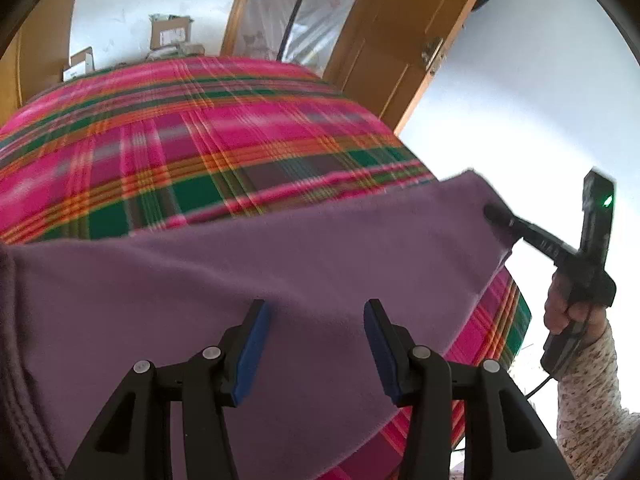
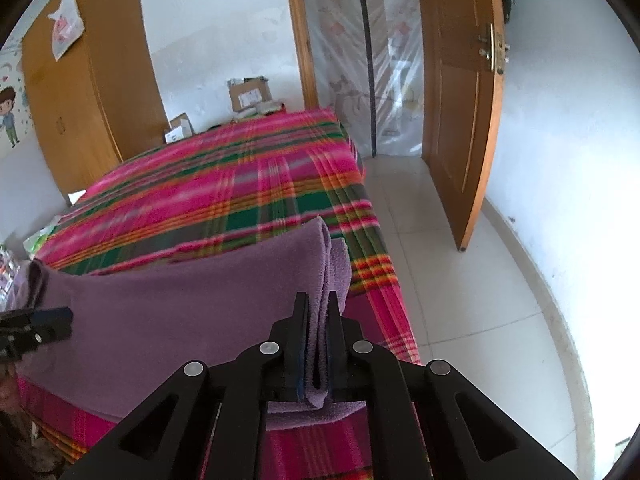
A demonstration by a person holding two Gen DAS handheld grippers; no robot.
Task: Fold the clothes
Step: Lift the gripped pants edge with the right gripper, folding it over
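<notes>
My right claw is clamped on a folded edge of the purple garment, several fleece layers pinched between its jaws, right at the bed's near corner. My left claw is wide, blue pads apart with nothing gripped, hovering just over the flat middle of the same garment. The garment lies spread across the near end of the bed, on the pink-green plaid blanket; its right edge is lifted where the right claw has it. A hand in a floral sleeve holds that claw's handle. Behind the bed: a wooden wardrobe, cardboard boxes, an open wooden door, white tile floor.
</notes>
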